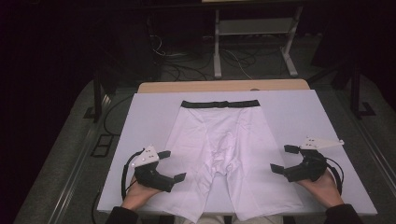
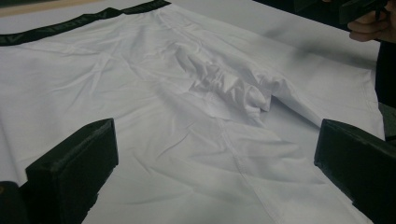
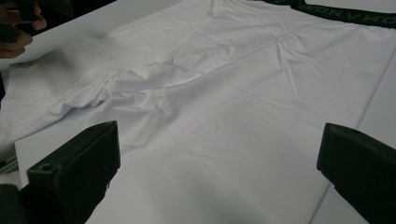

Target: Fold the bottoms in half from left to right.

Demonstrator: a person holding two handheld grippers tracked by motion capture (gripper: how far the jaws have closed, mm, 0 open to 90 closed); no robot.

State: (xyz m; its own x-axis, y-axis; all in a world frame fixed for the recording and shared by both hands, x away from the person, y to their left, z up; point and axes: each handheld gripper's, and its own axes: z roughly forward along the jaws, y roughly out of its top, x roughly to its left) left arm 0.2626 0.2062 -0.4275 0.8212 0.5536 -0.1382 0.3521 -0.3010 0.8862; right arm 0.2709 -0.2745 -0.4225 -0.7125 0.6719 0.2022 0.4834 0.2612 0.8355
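Shorts (image 1: pixel 219 154), white, black waistband: flat on your surface (image 1: pixel 149 116), legs toward you. Left claw (image 1: pixel 171 164) at left leg, right claw (image 1: pixel 280 158) at right leg; both wide open, empty.

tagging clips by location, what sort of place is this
Probably a lab or recording workshop, not a home. A white board is laid over a wooden table as a work surface for the white shorts, loose cables trail across the dark floor, and a metal stand sits behind.
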